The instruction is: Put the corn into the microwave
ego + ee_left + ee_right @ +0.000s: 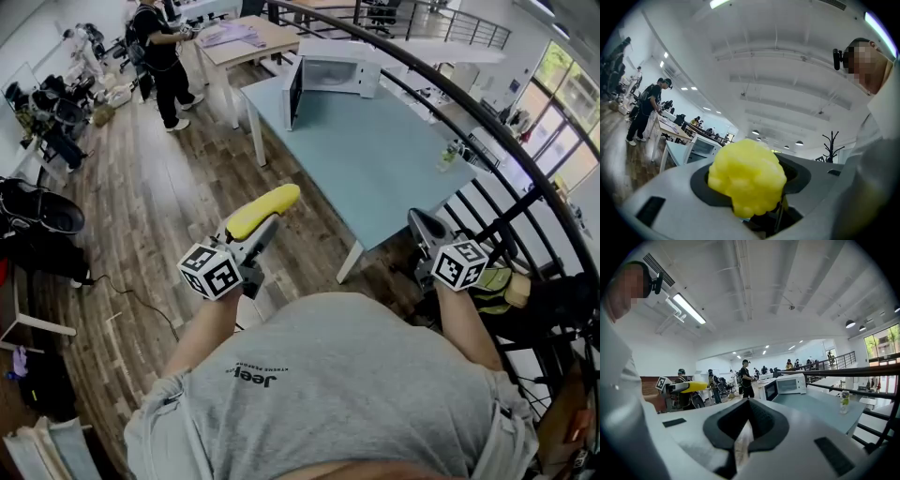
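Observation:
A yellow corn cob (263,210) sticks forward out of my left gripper (269,228), which is shut on it and held level above the wooden floor. In the left gripper view the corn (747,176) fills the space between the jaws. The white microwave (333,73) stands at the far end of the pale blue table (375,159), its door (294,92) swung open to the left. My right gripper (424,225) hovers near the table's near corner, jaws together with nothing in them. The right gripper view shows the microwave (790,384) far ahead and the corn (693,386) at left.
A dark curved railing (487,131) runs along the right side of the table. A small bottle (448,155) stands at the table's right edge. A person in black (164,56) stands by a wooden desk at the back left. Bags and chairs line the left wall.

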Tool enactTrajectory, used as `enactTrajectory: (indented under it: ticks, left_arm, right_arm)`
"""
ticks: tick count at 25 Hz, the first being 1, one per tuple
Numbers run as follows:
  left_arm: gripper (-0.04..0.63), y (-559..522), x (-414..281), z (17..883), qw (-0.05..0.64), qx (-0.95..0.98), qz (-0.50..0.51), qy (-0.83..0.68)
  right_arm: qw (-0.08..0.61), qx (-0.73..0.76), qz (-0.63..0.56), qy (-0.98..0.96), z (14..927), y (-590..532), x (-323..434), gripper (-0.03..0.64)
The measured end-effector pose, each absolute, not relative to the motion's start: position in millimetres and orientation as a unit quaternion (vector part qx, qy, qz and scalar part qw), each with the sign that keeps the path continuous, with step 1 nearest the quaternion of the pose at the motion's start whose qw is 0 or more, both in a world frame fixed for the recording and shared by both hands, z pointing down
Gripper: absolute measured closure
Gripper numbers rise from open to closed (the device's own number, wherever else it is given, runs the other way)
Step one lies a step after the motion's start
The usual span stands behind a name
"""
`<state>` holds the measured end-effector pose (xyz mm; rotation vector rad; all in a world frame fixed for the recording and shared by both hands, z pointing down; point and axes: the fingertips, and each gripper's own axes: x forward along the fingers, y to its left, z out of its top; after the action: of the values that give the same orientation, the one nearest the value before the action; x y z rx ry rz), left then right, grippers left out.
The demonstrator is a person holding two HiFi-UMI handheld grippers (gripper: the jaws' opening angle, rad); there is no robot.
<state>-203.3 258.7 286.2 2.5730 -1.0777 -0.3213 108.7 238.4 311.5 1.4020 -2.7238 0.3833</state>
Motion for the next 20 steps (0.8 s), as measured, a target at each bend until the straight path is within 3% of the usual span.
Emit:
enactTrajectory:
  ticks: [20]
  left_arm:
    - [0.339, 235.2, -274.4, 277.3, 0.162, 0.910, -0.123, -0.360]
  right_arm:
    - [-0.001, 0.455, 0.153, -0.877, 299.3, 218.7, 44.7, 0.600]
